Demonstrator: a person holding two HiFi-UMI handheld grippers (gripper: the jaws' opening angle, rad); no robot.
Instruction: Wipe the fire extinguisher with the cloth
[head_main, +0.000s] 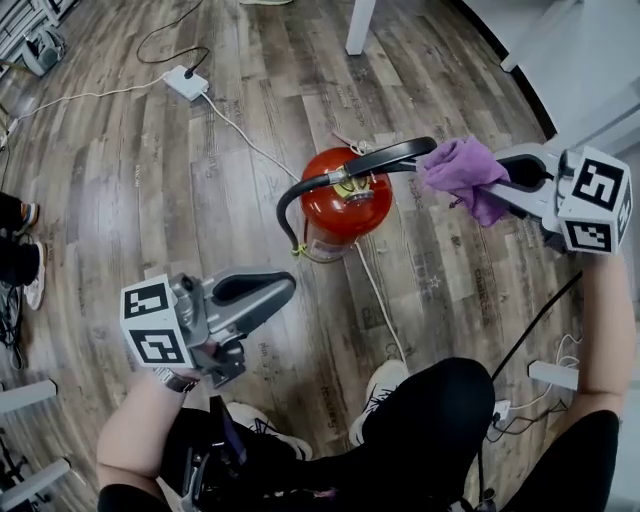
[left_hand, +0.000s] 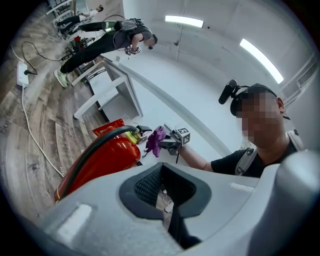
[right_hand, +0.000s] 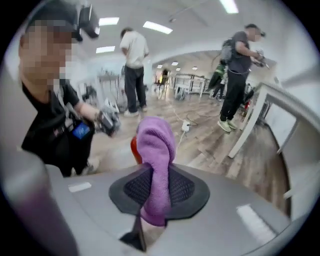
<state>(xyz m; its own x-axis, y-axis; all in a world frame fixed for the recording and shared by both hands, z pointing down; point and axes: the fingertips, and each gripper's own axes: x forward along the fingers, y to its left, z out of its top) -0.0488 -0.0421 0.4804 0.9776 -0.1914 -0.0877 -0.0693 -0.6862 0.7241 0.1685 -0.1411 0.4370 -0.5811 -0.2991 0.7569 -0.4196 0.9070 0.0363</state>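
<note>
The left claw (head_main: 285, 290) was pressed together and empty, hanging near the person, well apart from the fire extinguisher (head_main: 335, 205). The extinguisher stood upright on the wooden floor (head_main: 200, 180) at the middle, a white cable (head_main: 380, 300) running past its base. To the right, the right claw (head_main: 475, 188) was pinching the purple cloth (head_main: 462, 170), which bunched at the tip of the black handle (head_main: 385, 157).

Nothing steadied the extinguisher, so a sideways rub high on the handle would likely rock or topple it. The cloth was held by a narrow fold and could drag out if it snagged on the lever.

Only the head view showed the extinguisher's footing and the cable. The left gripper view showed the red body's side and hose. The right gripper view showed the pads biting the cloth, which hid all but a sliver of red.
</note>
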